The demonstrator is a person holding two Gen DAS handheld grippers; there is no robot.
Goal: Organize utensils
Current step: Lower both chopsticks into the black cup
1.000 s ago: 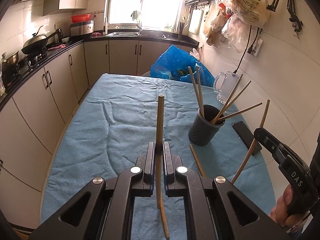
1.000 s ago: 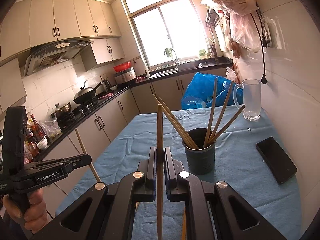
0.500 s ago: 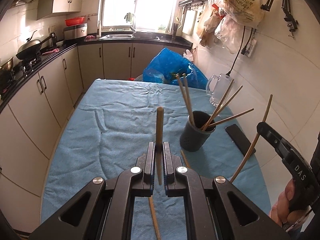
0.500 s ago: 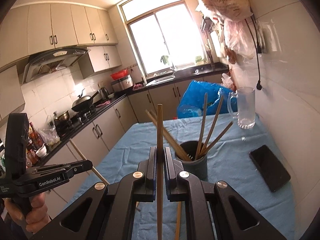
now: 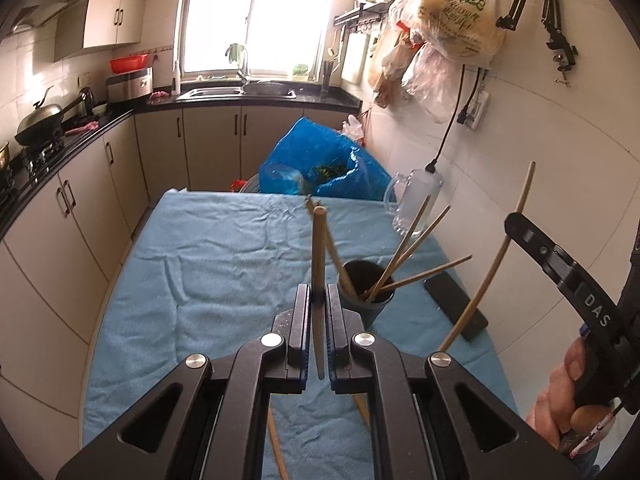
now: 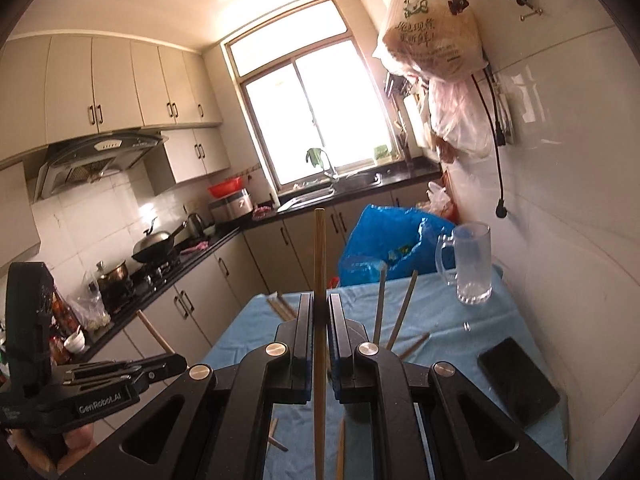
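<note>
While both grippers are raised above the tabletop, each one carries a single chopstick, as listed below.

Left chopstick (image 5: 318, 264): upright between the jaws of the left gripper (image 5: 318, 300), which are clamped on its lower part; its round top end points toward 12 o'clock in the left wrist view.

Right chopstick (image 6: 319, 320): upright and long, pinched by the jaws of the right gripper (image 6: 319, 312), passing down between them and out at the bottom of the right wrist view.

Holder (image 5: 370, 296): dark cup standing on the cloth, just past the left jaws at about 1 o'clock; several chopsticks lean out of it, fanning toward 1 and 2 o'clock.

Loose chopsticks (image 5: 276, 446): lying flat on the cloth under the left gripper, toward 6 o'clock.

Tabletop (image 5: 200, 264): covered by a wrinkled blue cloth.

Phone (image 5: 456, 307): black, flat on the cloth, at 3 o'clock from the holder.

Glass mug (image 6: 470, 264): clear, near the wall at the far right edge, at 1 o'clock from the holder.

Blue bag (image 5: 320, 164): beyond the far end of the tabletop, at 12 o'clock.
</note>
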